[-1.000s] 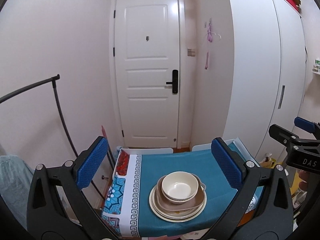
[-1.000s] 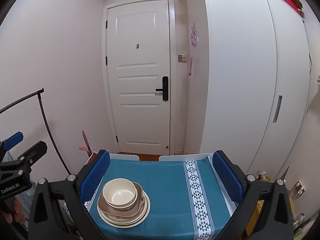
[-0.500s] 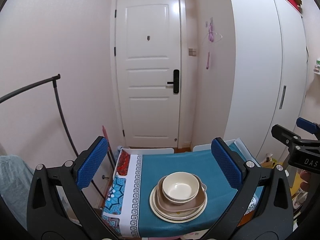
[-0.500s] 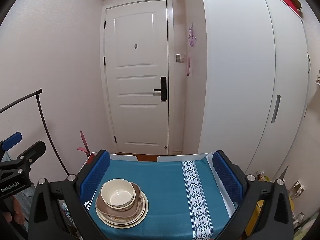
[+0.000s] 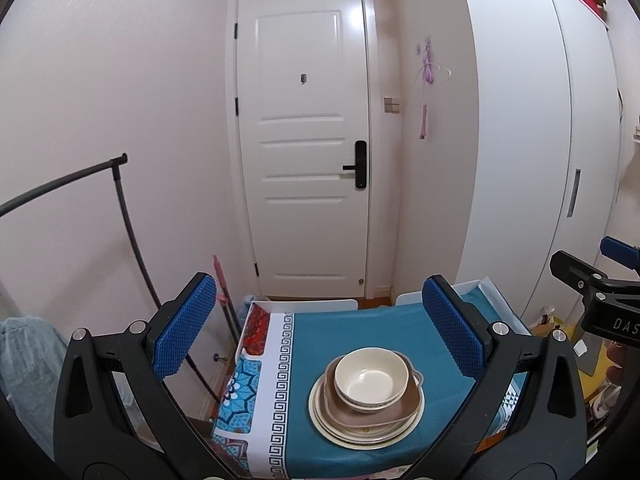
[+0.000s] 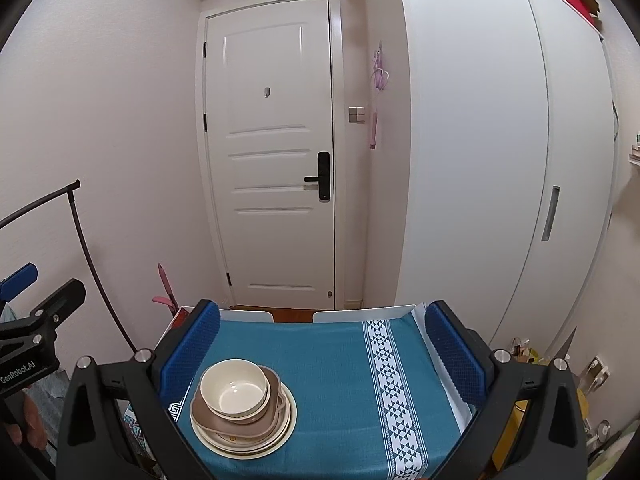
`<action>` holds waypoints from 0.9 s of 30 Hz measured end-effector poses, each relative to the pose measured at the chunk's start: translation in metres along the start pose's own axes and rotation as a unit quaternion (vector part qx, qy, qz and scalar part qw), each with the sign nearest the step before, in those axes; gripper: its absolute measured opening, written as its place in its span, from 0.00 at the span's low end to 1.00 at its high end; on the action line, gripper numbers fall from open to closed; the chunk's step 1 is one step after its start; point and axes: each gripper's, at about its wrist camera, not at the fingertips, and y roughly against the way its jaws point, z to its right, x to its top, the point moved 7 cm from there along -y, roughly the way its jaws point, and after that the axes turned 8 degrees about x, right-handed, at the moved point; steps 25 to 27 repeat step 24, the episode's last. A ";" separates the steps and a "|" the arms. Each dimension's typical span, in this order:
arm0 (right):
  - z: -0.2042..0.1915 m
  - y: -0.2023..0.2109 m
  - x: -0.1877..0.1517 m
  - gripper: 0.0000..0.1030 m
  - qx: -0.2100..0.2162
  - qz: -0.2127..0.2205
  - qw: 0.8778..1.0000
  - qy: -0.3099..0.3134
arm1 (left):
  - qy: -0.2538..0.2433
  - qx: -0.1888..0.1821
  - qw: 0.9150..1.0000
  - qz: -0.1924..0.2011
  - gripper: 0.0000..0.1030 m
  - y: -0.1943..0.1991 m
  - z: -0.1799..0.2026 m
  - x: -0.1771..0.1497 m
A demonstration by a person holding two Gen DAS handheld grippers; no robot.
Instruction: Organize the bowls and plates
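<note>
Nearest, both tongs hang spread wide and empty: the left tongs [image 5: 320, 340], with blue dimpled pads, frame the crockery, and the right tongs [image 6: 324, 356] hold it at their 9 o'clock. On the bench [image 5: 360, 320], draped in a teal woven cloth [image 6: 332, 360], sits a stack: a round cream bowl [image 5: 371, 378] in a brown squarish dish [image 5: 400, 412] on cream plates [image 5: 352, 434]. Beyond, at 12 o'clock, stands a white panelled door [image 5: 304, 152]; a white wardrobe [image 6: 480, 140] rises at 2 o'clock.

Both hand-held grippers [image 5: 320, 332] [image 6: 322, 354] wide apart, empty
</note>
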 end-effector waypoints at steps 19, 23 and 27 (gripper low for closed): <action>0.002 -0.010 0.004 0.99 -0.006 -0.003 1.000 -0.004 | 0.003 0.015 1.000 0.008 1.00 -0.017 -0.008 0.004; 0.002 -0.015 0.004 0.99 -0.007 -0.009 1.000 -0.006 | 0.003 0.015 1.000 0.004 1.00 -0.029 -0.009 0.005; 0.002 -0.018 0.004 0.99 -0.007 -0.011 1.000 -0.007 | 0.002 0.015 1.000 0.002 1.00 -0.032 -0.008 0.006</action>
